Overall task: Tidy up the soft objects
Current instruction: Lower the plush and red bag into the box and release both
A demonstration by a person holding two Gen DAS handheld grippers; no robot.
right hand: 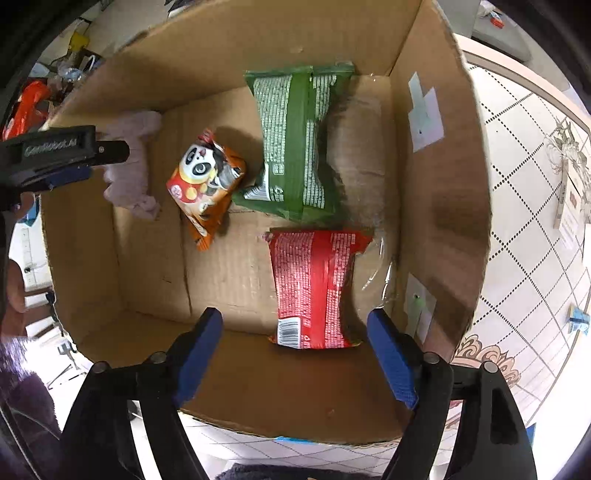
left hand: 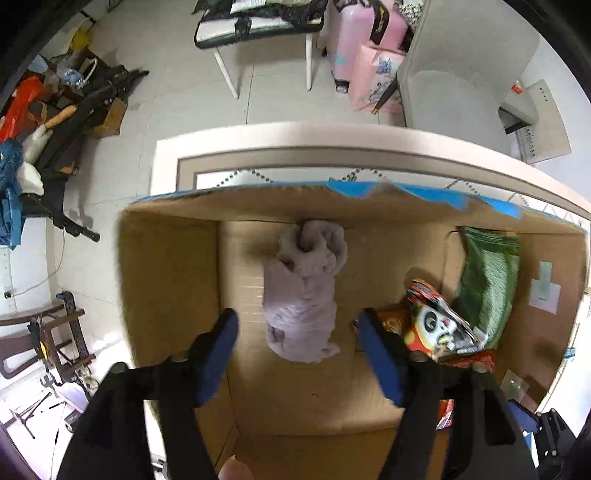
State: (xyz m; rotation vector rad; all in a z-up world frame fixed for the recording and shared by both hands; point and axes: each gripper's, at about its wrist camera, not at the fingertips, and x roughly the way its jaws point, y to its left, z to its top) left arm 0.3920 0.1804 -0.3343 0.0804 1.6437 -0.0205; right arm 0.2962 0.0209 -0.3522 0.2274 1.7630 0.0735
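Note:
A pale lilac soft cloth bundle (left hand: 303, 291) lies on the floor of an open cardboard box (left hand: 166, 266). My left gripper (left hand: 297, 319) is open above it, fingers either side, not touching. The cloth (right hand: 131, 166) also shows in the right wrist view, partly behind the left gripper's black body. My right gripper (right hand: 295, 321) is open and empty above the box's near side (right hand: 258, 402), over a red snack bag (right hand: 314, 288). A green snack bag (right hand: 299, 144) and an orange panda bag (right hand: 207, 181) lie in the box.
The box stands on a patterned tabletop (right hand: 535, 221) with a cream rim (left hand: 332, 136). Beyond are a grey chair (left hand: 454, 85), pink cases (left hand: 369, 55), a white bench (left hand: 258, 29) and floor clutter (left hand: 55, 122) at left.

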